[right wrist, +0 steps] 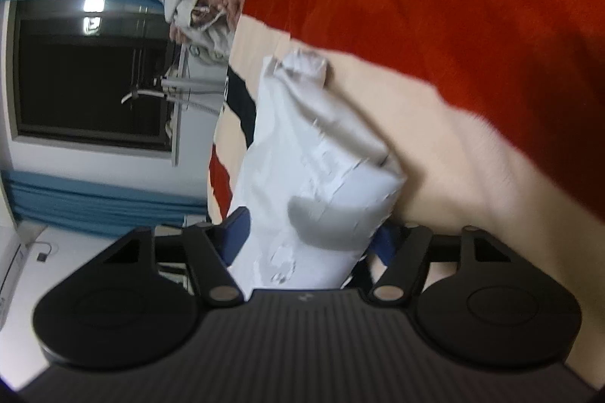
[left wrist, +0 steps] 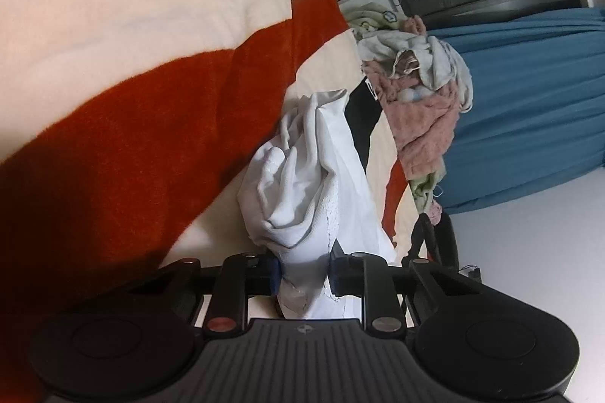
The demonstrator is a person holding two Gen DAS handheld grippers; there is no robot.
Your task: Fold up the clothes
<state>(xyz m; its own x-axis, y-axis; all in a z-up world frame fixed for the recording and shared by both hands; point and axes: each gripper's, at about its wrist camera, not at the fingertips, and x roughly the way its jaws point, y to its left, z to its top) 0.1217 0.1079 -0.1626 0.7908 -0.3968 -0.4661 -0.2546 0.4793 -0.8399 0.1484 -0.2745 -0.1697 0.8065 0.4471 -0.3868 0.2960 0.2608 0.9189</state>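
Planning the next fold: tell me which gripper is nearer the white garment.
Neither, it's a tie: the left gripper and the right gripper are each shut on the white garment, cloth bunched between their fingers.

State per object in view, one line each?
left gripper: shut on white garment
right gripper: shut on white garment
white garment: bunched, unfolded, held at both ends
laundry pile: heaped, unfolded
striped blanket: spread under the garment
curtain: drawn aside, window uncovered
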